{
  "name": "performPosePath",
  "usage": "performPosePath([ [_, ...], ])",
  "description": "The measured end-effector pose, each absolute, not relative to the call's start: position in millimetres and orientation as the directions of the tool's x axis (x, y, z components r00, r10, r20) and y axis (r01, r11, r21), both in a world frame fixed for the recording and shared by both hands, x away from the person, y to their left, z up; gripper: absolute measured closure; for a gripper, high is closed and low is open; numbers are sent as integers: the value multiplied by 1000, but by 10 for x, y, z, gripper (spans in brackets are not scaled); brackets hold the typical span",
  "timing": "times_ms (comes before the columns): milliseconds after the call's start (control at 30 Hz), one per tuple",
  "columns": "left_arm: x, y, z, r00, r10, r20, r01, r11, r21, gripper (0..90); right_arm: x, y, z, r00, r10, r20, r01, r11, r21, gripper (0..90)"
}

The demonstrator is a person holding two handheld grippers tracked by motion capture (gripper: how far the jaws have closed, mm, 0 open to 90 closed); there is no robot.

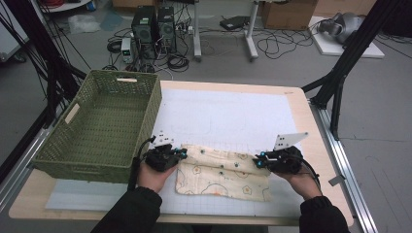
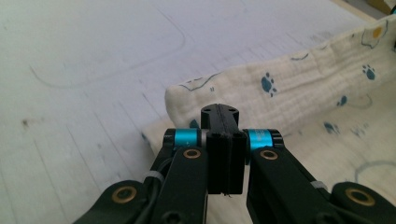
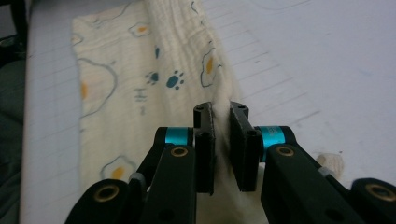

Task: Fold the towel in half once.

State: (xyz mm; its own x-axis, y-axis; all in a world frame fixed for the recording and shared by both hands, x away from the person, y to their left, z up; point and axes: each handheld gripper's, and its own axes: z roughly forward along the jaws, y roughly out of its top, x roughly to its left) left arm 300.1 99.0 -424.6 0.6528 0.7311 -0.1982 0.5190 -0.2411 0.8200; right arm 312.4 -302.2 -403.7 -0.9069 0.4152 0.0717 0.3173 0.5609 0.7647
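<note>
Beside the green basket [image 1: 99, 126], the left gripper [image 2: 223, 112] is squeezed tight, maybe empty; the right gripper [image 3: 221, 108] pinches the cloth [image 1: 221, 170].

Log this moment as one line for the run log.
left claw: shut at cloth corner | right claw: shut on cloth | cloth: folded, on mat | basket: empty, left

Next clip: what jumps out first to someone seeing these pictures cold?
A cream cloth printed with paw marks lies at the table's near edge, a gripper at each end. The right gripper is shut on a fold of it; the left gripper is closed at its other end. A green woven basket stands empty on the left.
</note>
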Motion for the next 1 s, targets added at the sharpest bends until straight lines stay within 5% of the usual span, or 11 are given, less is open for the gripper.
performPosePath([
  [67,2913,1048,-4247,663,718,-209,523,-246,816,888,3036,-3016,-4082,-915,394,83,314,571,758,815],
  [133,2854,1123,-4218,669,700,-250,536,-221,815,745,2964,-3015,-4141,-928,350,126,321,578,750,764],
  [267,2749,1199,-4099,682,686,-253,511,-199,836,618,2872,-3045,-4110,-932,308,189,338,556,759,658],
  [433,2741,1175,-4058,692,685,-231,498,-220,839,608,2895,-3148,-4000,-922,338,187,344,498,796,596],
  [667,2970,1023,-4247,645,742,-181,525,-258,811,606,3165,-3170,-4190,-851,512,113,431,560,707,488],
  [733,3051,948,-4302,629,763,-150,527,-276,804,602,3232,-3160,-4250,-851,511,120,445,581,682,509],
  [867,3193,860,-4390,561,814,-148,571,-252,781,563,3304,-3150,-4324,-873,465,150,441,618,650,794],
  [1000,3248,825,-4455,531,837,-133,601,-262,755,633,3374,-3193,-4314,-862,484,151,455,606,652,860],
])
